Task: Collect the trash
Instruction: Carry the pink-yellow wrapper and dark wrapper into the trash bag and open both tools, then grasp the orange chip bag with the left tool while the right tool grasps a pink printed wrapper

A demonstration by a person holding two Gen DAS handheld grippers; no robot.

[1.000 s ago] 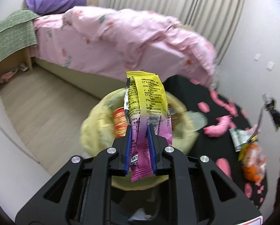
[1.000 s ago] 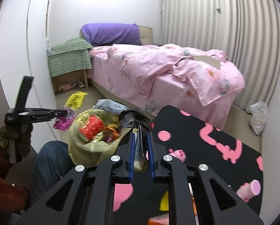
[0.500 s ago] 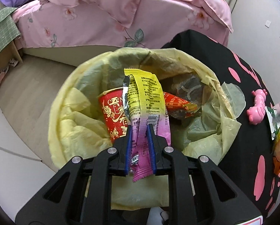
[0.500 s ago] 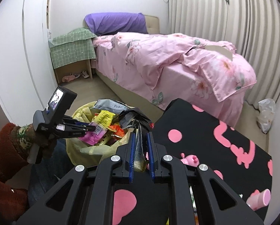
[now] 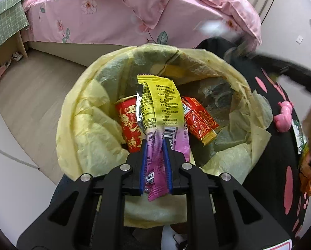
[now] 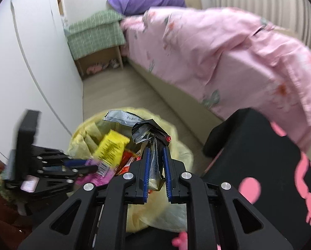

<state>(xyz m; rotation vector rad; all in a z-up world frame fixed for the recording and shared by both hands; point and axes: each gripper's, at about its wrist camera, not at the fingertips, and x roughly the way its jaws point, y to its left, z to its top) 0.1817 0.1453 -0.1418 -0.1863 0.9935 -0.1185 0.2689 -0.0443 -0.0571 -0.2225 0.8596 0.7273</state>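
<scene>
your left gripper (image 5: 156, 145) pinches the yellow-and-purple wrapper (image 5: 161, 108) over the open yellow trash bag (image 5: 88, 112), above a red cup (image 5: 130, 125), while your right gripper (image 6: 156, 156) clamps a crumpled silver wrapper (image 6: 147, 130) beside the bag.

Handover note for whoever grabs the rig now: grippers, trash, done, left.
Left gripper: shut on the yellow-purple wrapper, held over the open yellow trash bag.
Right gripper: shut on the crumpled silver-black wrapper, at the bag's rim, not yet over the middle.
Done: a red cup and a red packet already lie in the bag.
Left: release both wrappers into the bag, then fetch the snack packets lying on the black rug. The pink toy beside them may not be trash.
</scene>
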